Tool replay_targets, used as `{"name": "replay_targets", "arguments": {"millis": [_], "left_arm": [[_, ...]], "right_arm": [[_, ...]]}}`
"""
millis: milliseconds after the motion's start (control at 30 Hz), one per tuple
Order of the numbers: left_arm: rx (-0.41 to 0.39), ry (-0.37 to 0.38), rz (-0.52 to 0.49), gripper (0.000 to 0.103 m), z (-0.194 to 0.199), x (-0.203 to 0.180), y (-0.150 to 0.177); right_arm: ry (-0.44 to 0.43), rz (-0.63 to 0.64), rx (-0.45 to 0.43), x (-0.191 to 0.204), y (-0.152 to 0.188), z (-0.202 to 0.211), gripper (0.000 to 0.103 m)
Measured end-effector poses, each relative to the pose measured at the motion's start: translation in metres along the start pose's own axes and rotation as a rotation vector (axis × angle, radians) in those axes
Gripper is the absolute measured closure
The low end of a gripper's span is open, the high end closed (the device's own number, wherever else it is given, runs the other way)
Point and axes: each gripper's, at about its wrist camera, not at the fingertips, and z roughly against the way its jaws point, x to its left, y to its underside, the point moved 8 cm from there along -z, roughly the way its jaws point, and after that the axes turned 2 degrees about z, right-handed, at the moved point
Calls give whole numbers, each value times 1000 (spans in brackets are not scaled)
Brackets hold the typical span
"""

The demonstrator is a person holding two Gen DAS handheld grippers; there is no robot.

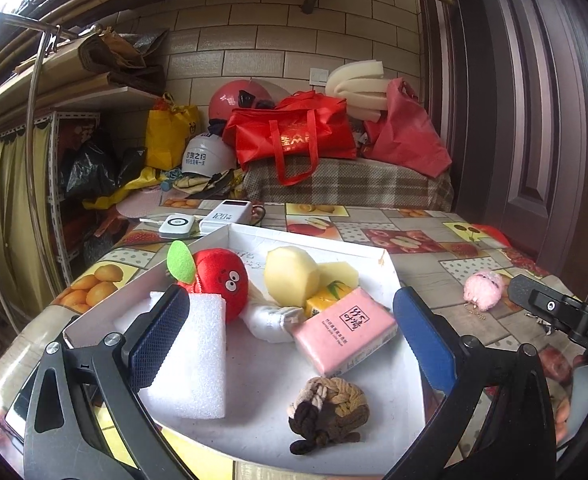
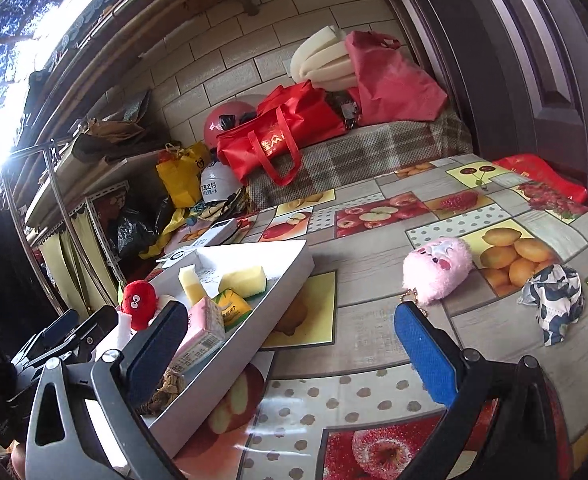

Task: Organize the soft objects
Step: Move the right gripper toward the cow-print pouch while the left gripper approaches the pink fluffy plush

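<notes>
On the fruit-print tablecloth point(image 2: 374, 344), right of the white cardboard tray point(image 2: 253, 312), the fluffy pink plush keychain toy point(image 2: 438, 270) lies loose ahead of the right gripper point(image 2: 294, 344), fingers spread wide and empty; likely light, squashy, best pinched across its body.

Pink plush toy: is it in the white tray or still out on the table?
Out. The pink plush toy lies on the fruit-print tablecloth, apart from the white tray.

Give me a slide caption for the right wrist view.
Open right claw faces the pink plush toy and crumpled patterned cloth, both outside the white tray.
</notes>
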Motion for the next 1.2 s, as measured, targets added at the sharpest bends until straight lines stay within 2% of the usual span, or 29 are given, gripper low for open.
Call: {"name": "replay_targets", "arguments": {"millis": [133,233,367,467,567,700,833,967,1200], "left_arm": [[-17,-1,-91,0,5,-24,0],[-49,36,-122,0,16,-43,-1],[-62,94,-153,0,25,-72,2],[19,150,-151,0,16,-95,13],[116,226,-183,0,4,-124,26],[118,264,-227,0,3,-158,30],[114,254,-285,0,-5,-186,31],[146,239,-309,0,-26,-208,32],[206,237,-230,0,-54,-210,31]], "right_arm": [[48,1,9,-7,4,6,0],[98,88,40,-5,7,10,0],[109,231,28,-1,10,27,0],[121,274,11,-17,7,43,0],[168,298,12,-41,4,54,0],[224,265,19,-79,-3,66,0],[284,206,19,-117,-11,74,0],[357,210,53,-146,-14,77,0],[330,67,136,-186,-9,77,0]]}}
